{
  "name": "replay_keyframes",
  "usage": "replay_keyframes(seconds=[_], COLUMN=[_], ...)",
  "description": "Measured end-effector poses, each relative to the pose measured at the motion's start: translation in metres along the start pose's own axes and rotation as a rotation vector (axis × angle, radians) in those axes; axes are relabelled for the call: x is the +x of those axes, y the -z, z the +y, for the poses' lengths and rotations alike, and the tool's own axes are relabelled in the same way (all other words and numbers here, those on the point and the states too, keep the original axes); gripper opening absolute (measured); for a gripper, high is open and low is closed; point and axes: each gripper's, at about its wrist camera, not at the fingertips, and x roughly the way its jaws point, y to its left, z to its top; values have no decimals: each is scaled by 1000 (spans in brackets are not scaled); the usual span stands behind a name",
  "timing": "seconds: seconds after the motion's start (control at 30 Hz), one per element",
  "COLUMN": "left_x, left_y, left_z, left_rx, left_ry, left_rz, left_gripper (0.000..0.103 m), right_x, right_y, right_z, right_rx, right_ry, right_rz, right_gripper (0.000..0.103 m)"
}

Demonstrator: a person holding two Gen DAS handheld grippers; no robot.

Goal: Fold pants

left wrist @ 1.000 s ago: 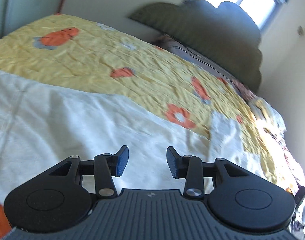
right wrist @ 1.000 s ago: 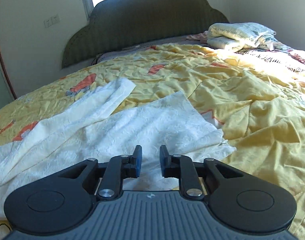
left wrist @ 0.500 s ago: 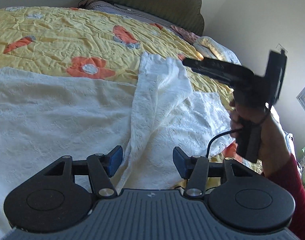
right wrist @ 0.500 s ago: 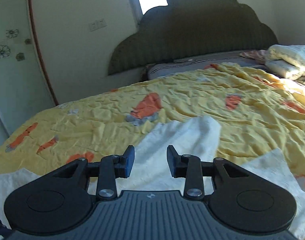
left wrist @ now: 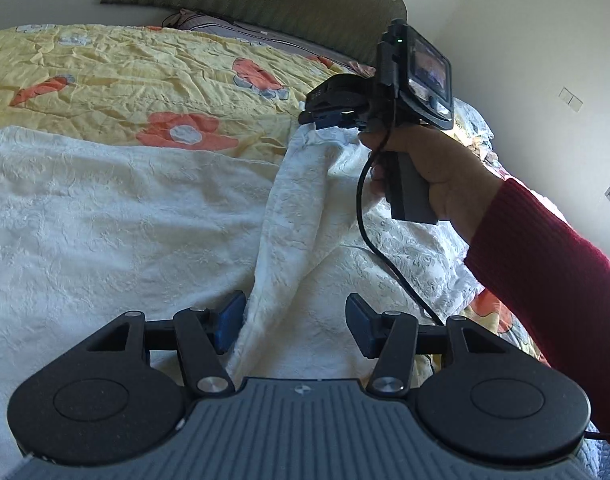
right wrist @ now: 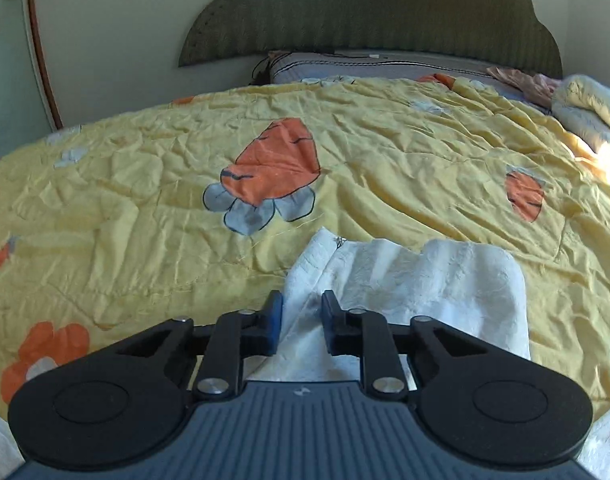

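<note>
A bed (right wrist: 385, 152) fills both views, covered by a crumpled yellow quilt (left wrist: 117, 76) printed with orange flowers, with a dark scalloped headboard (right wrist: 369, 12) against a pale wall and a rolled blanket (right wrist: 593, 112) at the far right edge. White textured pants (left wrist: 117, 216) lie spread across the quilt, one leg folded over into a raised ridge. The left gripper (left wrist: 293, 326) hovers low over that ridge with its fingers wide apart, the ridge's edge beside the left pad. The right gripper (right wrist: 302, 320), held in a red-sleeved hand (left wrist: 437, 168), has its fingers narrowed around the hem of the pant leg; whether they actually pinch the cloth is hard to make out. The pants' near end is cut off by the gripper bodies.
</note>
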Motion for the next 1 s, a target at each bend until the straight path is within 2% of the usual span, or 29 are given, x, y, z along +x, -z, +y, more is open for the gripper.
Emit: replay_keyframes(seconds=[0.1,0.3,0.4,0.5,0.57,0.6,0.63,0.7,0.77,0.9,0.93,0.97,1.0], left_x=[1,5,9,14,17,17,18,18,18,18,17,17,17], left_y=[1,-1,-2,1,4,6,8,10,12,17,18,19,19], left_z=[-6,-12,-16,-24,-28,-30,-31,-30,-28,-24,-24,-23,-21], left_rx=[43,68,90,135,162,171,176,182,177,180,180,179,173], left_ry=[-46,-68,-88,-109,-121,-127,-129,-121,-107,-84,-78,-73,-66], left_rz=[-15,-30,-38,-41,-40,-44,-48,-52,-61,-93,-101,-106,-110], left_gripper=[45,45,40,40,40,40,40,47,50,54,54,54,55], right_x=[-27,-110,-127,-128,-126,-120,-113,-92,-63,8,21,26,27], right_y=[6,40,61,63,53,44,36,18,4,-8,-6,-3,-3], right_z=[-29,-96,-124,-128,-113,-98,-84,-48,-15,19,20,19,15], right_rx=[133,330,403,416,380,324,269,116,-19,-152,-174,-183,-168], right_ry=[-42,-86,-77,-136,-164,-188,-201,-196,-151,-15,17,21,39], right_rz=[-89,-232,-209,-173,-175,-170,-161,-124,-81,86,107,82,62], right_gripper=[10,10,11,12,20,31,48,66,66,66,65,64,48])
